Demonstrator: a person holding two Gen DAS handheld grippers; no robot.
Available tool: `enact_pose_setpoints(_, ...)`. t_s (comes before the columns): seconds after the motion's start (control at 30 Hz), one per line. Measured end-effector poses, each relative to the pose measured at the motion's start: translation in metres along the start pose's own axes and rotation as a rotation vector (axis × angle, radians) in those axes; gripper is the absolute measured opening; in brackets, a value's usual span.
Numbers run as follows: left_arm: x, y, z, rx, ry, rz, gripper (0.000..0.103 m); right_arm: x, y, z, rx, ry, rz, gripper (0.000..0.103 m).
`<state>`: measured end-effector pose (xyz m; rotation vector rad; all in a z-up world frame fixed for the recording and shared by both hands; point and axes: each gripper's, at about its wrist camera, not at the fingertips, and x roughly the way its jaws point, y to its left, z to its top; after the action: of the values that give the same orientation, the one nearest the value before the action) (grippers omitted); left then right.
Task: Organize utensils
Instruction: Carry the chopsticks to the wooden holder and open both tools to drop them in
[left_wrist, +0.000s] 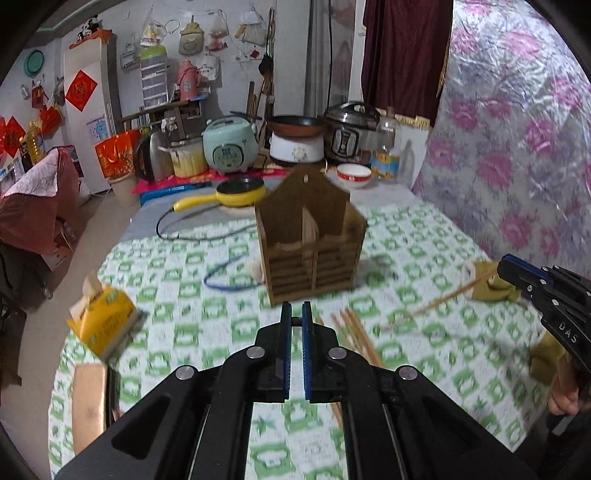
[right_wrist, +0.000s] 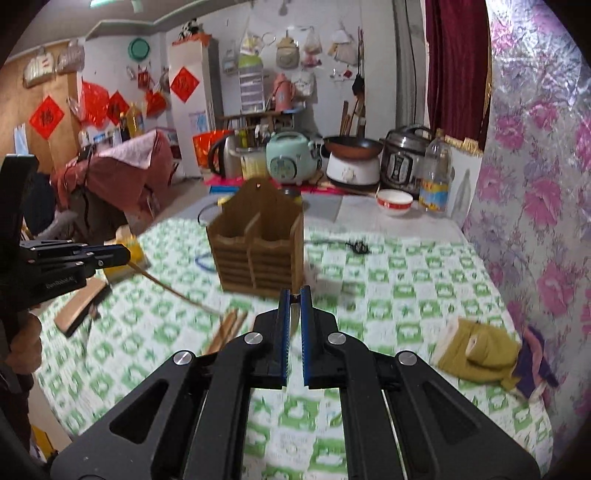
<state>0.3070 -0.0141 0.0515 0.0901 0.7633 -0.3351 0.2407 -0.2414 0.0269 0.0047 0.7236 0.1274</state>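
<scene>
A brown wooden utensil holder (left_wrist: 310, 247) with two compartments stands upright on the green-checked tablecloth; it also shows in the right wrist view (right_wrist: 258, 251). Several wooden chopsticks (left_wrist: 354, 332) lie loose in front of it, and show in the right wrist view (right_wrist: 225, 328). My left gripper (left_wrist: 296, 314) is shut on one chopstick, seen slanting from it in the right wrist view (right_wrist: 177, 291). My right gripper (right_wrist: 294, 295) is shut on one chopstick; its length slants out in the left wrist view (left_wrist: 450, 295).
A yellow tissue pack (left_wrist: 103, 325) and a wooden block (left_wrist: 88, 406) lie at the left. Olive cloth (right_wrist: 480, 350) lies at the right. A blue band (left_wrist: 225, 273), a yellow pan (left_wrist: 240, 192), a white bowl (left_wrist: 354, 174) and cookers stand behind.
</scene>
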Motion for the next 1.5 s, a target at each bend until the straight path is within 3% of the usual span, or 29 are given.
enact_pose_setpoints(0.37, -0.015, -0.005, 0.069, 0.013, -0.083, -0.012, 0.006, -0.005, 0.004, 0.058, 0.026, -0.109, 0.031, 0.006)
enact_pose_setpoints(0.6, -0.041, -0.004, 0.126, -0.007, -0.236, 0.006, 0.006, -0.015, 0.017, 0.106, 0.043, -0.267, 0.022, 0.006)
enact_pose_setpoints(0.7, -0.028, -0.001, 0.135, -0.034, -0.247, 0.023, 0.006, -0.003, 0.022, 0.117, 0.058, -0.322, -0.02, 0.006)
enact_pose_setpoints(0.87, 0.018, 0.017, 0.129, -0.105, -0.174, -0.001, 0.006, 0.048, 0.02, 0.12, 0.093, -0.257, -0.013, 0.006)
enact_pose_setpoints(1.03, 0.055, 0.033, 0.115, -0.147, -0.107, 0.005, 0.006, 0.105, 0.011, 0.108, 0.109, -0.121, 0.012, 0.007)
enact_pose_setpoints(1.07, 0.059, 0.035, 0.112, -0.153, -0.101, 0.011, 0.007, 0.113, 0.01, 0.106, 0.104, -0.094, 0.022, 0.008)
enact_pose_setpoints(1.13, 0.063, 0.037, 0.106, -0.171, -0.105, 0.018, 0.033, 0.124, 0.003, 0.103, 0.128, -0.06, 0.028, 0.013)
enact_pose_setpoints(1.17, 0.062, 0.038, 0.103, -0.181, -0.12, 0.022, 0.059, 0.124, 0.001, 0.103, 0.14, -0.058, 0.028, 0.014)
enact_pose_setpoints(1.2, 0.059, 0.04, 0.099, -0.192, -0.141, 0.034, 0.065, 0.122, -0.002, 0.104, 0.148, -0.063, 0.036, 0.015)
enact_pose_setpoints(1.5, 0.042, 0.056, 0.08, -0.233, -0.138, 0.046, 0.069, 0.075, 0.0, 0.102, 0.158, -0.146, 0.043, 0.026)
